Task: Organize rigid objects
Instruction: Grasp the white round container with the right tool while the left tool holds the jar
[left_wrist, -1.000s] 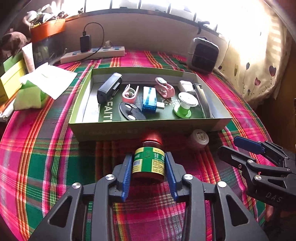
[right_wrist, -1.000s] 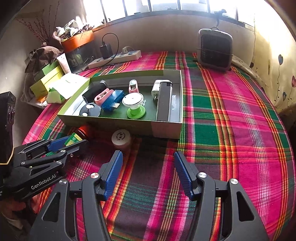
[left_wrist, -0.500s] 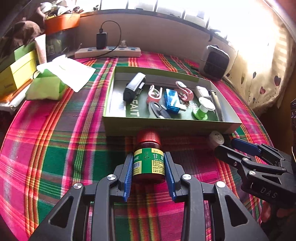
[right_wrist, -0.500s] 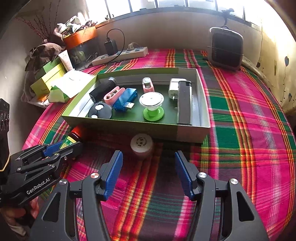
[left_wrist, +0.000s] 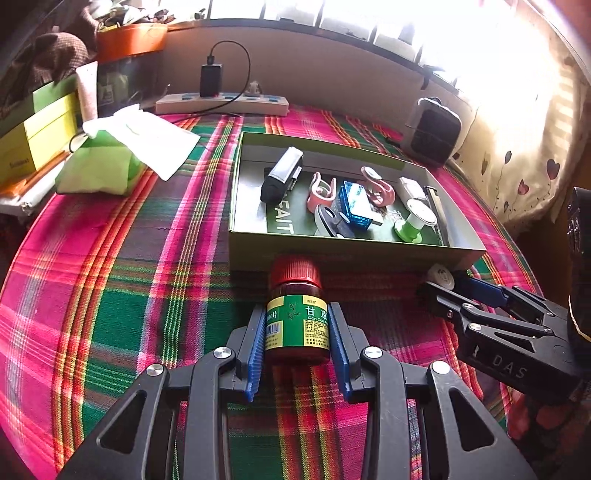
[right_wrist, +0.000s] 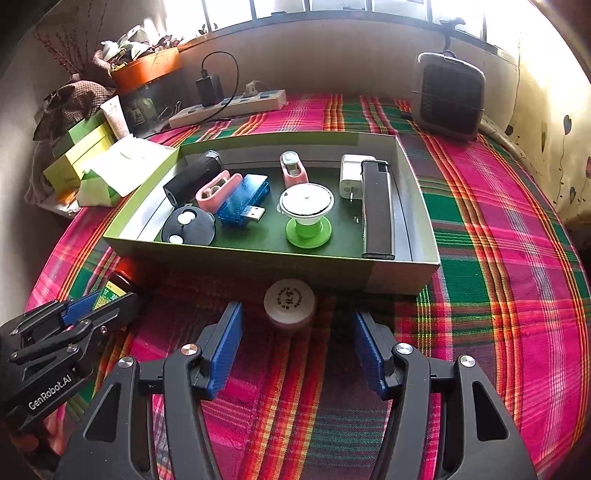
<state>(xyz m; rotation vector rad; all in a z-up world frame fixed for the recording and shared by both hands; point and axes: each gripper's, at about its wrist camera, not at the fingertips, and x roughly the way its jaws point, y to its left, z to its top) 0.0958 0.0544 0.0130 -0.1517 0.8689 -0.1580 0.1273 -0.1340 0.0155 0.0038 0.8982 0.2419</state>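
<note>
Left gripper (left_wrist: 297, 341) clamped on brown medicine bottle (left_wrist: 297, 325), blue pads (left_wrist: 256, 341) pressing both sides of the green label, red cap pointing away toward the box wall; bottle lies low over the plaid cloth (left_wrist: 110, 295), whether it touches the cloth I cannot tell. Right gripper (right_wrist: 295, 347) jaws apart, nothing between the pads; small white round jar (right_wrist: 290, 301) stands just ahead of the fingertips, centred on the gap, not touched, just in front of the near wall of the green box (right_wrist: 258, 260). Left gripper also seen at lower left of the right view, bottle cap near the box's left corner.

Inside the box: black round fob (right_wrist: 188, 225), blue USB stick (right_wrist: 243, 201), pink clip (right_wrist: 218, 190), black cylinder (right_wrist: 192, 177), green-and-white spool (right_wrist: 308, 214), second pink clip (right_wrist: 293, 168), white charger (right_wrist: 351, 181), long black lighter (right_wrist: 376, 208). Further back: power strip (right_wrist: 229, 105), small heater (right_wrist: 448, 99).

Versus a second ago: the box sits more to the right in the left view; the white jar has gone from left of the right gripper's gap to centred in it; both grips unchanged
</note>
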